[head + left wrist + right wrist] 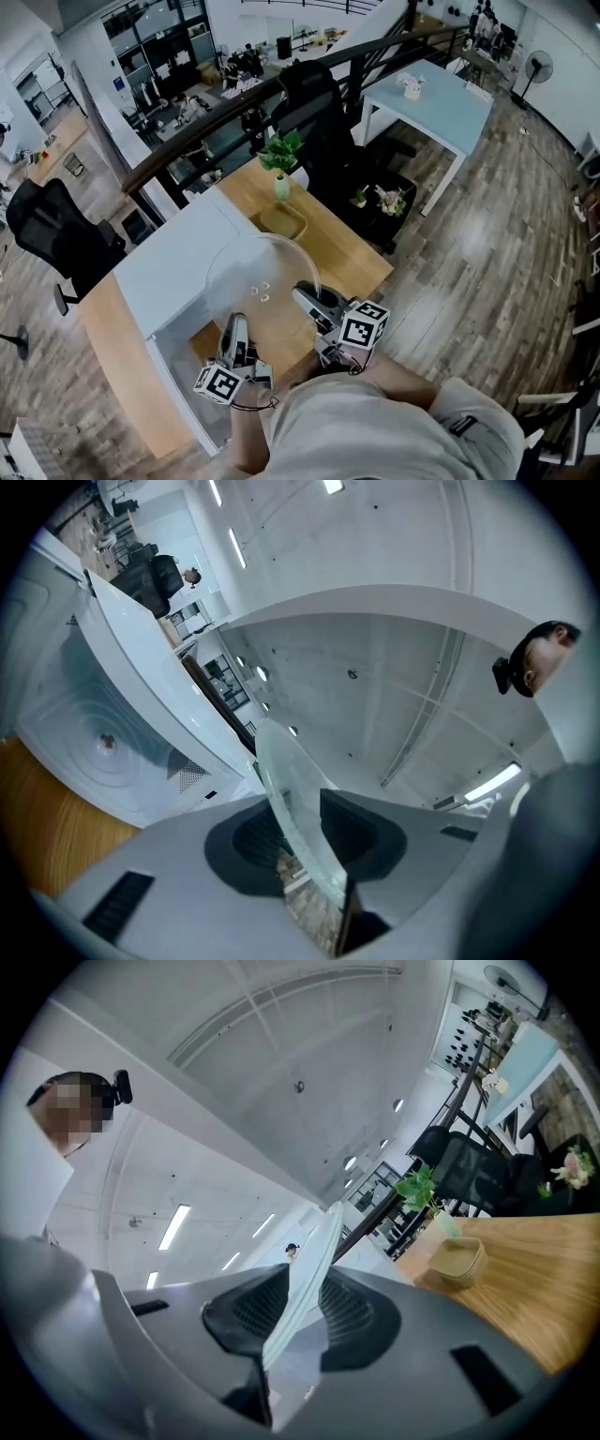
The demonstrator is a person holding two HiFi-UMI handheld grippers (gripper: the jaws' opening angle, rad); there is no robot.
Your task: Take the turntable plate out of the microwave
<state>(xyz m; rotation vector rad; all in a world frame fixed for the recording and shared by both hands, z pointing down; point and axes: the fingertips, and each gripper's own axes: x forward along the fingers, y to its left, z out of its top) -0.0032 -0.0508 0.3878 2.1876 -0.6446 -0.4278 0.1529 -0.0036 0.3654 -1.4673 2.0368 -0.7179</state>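
The turntable plate (261, 281) is a clear glass disc held up in the air over the white microwave (178, 267), in front of its opening. My left gripper (234, 330) is shut on the plate's near left rim, and my right gripper (306, 296) is shut on its right rim. In the left gripper view the glass rim (286, 780) runs edge-on between the jaws of the left gripper (300, 834). The right gripper view shows the same: the plate (314, 1255) is pinched edge-on in the right gripper (298, 1314). The microwave cavity with its hub (106, 742) lies at the left.
The microwave stands on a wooden table (352, 258), its door (173, 380) swung open toward me. A paper bowl (284, 223) and a small potted plant (281, 161) sit behind it. A black office chair (56, 234) stands left, a pale blue table (441, 103) far right.
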